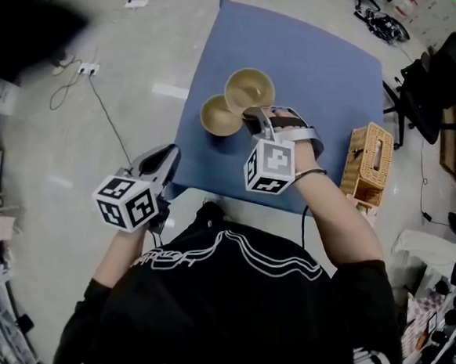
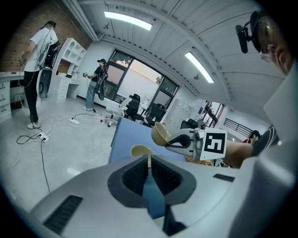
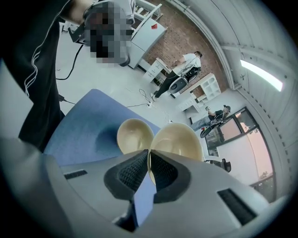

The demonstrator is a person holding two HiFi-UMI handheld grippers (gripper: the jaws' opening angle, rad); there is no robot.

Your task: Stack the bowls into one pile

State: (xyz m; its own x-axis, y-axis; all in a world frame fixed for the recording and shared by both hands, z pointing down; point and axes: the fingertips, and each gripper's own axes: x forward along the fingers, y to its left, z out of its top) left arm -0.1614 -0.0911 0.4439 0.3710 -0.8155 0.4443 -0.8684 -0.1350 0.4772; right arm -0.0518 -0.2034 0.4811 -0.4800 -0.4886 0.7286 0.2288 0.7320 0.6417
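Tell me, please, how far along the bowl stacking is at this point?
Nothing is stacked yet. In hand: the right gripper has its jaws clamped on the rim of one cream bowl, lifted beside the second bowl, which sits on the blue table. Still to do: setting the held bowl into that one. The left gripper is empty.

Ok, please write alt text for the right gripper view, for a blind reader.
The right tongs are shut on the rim of a beige bowl. A second beige bowl sits just left of it on the blue table; people stand far behind.
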